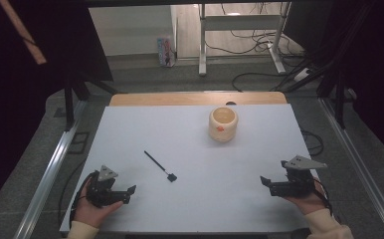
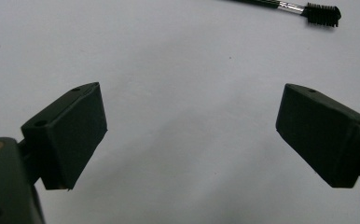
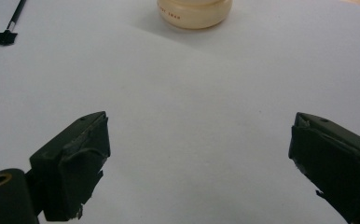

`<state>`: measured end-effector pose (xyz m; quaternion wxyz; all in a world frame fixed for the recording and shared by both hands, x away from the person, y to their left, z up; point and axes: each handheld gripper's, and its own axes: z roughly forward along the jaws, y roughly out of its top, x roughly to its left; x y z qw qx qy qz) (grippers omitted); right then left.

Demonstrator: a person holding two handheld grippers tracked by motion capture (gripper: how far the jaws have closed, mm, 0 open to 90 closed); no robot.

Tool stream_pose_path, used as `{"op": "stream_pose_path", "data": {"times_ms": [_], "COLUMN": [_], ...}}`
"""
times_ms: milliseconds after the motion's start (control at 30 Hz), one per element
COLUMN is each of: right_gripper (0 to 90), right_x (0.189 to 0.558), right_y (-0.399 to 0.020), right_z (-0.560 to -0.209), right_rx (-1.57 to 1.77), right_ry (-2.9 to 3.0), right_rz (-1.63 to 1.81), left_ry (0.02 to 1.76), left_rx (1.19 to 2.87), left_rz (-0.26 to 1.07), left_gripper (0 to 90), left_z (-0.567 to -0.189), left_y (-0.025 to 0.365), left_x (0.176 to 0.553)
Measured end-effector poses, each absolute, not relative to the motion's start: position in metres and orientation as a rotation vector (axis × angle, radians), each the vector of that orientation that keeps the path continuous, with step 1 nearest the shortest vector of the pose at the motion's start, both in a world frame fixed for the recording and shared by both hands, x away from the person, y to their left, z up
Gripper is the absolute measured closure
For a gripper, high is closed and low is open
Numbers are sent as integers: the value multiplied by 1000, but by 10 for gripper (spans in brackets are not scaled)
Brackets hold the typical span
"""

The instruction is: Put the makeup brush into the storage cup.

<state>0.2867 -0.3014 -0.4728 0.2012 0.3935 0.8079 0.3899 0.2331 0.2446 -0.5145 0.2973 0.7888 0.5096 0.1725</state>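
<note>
Nothing is done yet, I'd judge: both claws, left [image 1: 130, 190] and right [image 1: 265, 182], rest wide open and empty. Brush [image 1: 159, 166] lies at the left claw's one o'clock; cup [image 1: 223, 124] stands at twelve, untouched.

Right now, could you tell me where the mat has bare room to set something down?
The mat is bare between the left claw and right claw, and left of the cream pot. Only the brush occupies the middle-left.
</note>
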Motion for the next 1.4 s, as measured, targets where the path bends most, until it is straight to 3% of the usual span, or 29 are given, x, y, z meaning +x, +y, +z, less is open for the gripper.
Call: {"op": "stream_pose_path", "data": {"times_ms": [1400], "right_gripper": [91], "right_x": [281], "right_y": [-285], "right_z": [-469], "right_rx": [1145], "right_ry": [2254], "right_rz": [1105], "left_ry": [1325], "left_rx": [2098], "left_rz": [466], "left_gripper": [94], "left_z": [-512], "left_y": [243], "left_x": [235]}}
